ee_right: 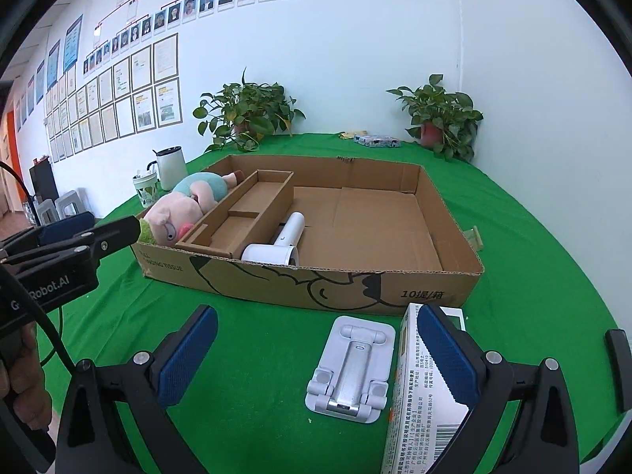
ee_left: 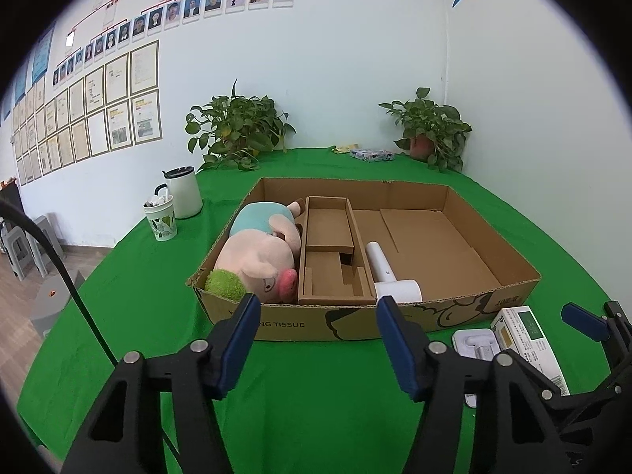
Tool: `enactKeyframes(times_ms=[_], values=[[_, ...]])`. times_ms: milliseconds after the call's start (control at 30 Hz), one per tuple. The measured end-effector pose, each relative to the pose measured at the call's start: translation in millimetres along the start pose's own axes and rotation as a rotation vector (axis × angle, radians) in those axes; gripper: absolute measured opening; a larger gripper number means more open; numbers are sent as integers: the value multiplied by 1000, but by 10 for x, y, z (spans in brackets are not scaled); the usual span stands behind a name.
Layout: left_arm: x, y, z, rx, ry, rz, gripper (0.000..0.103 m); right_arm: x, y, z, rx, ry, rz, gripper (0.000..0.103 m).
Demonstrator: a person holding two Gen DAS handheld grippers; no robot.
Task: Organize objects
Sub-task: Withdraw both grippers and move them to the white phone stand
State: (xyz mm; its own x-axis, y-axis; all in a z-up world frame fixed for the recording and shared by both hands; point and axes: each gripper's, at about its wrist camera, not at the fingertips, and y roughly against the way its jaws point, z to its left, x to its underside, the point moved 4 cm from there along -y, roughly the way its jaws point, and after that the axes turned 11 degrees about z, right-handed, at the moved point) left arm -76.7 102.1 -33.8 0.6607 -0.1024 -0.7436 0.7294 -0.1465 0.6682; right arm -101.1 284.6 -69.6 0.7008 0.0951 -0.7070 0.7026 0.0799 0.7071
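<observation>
Inside shallow brown cardboard tray (ee_right: 454,233): pink plush pig (ee_right: 177,209) & white hairdryer (ee_right: 280,245), done. Left outside on green surface (ee_right: 256,355): white folding stand (ee_right: 351,367), printed carton (ee_right: 414,395). I've both grippers, left (ee_left: 316,339) & right (ee_right: 316,351), wide, holding nothing.

Matt cardboard box (ee_right: 355,288), fuzzy cloth pig (ee_right: 177,209), green felt tablecloth (ee_right: 256,355).

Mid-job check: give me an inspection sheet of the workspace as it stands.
Surface: green cloth over the table.
Job's things: cardboard tray holds plush pig, inner divider box and white hair dryer; phone stand and medicine box lie outside, in front.
Clutter: kettle, patterned cup, tissue pack, two potted plants.
Grippers: left gripper open, empty; right gripper open, empty.
Cables: black cable at left.
Surroundings: white wall with framed documents.
</observation>
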Motion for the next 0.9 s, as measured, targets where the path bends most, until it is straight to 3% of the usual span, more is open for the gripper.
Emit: enactKeyframes(times_ms=[367,600,900], values=[[104,-188,-14,-1,-8,106,63,111,-51,94,-2,52,25,102],[246,-400,-17,48,-25,216,64,393,-563,155,-51,92,193,100],[293,-485,-124,143,-28,243,64,529,-925,-459,29,5,329,100]])
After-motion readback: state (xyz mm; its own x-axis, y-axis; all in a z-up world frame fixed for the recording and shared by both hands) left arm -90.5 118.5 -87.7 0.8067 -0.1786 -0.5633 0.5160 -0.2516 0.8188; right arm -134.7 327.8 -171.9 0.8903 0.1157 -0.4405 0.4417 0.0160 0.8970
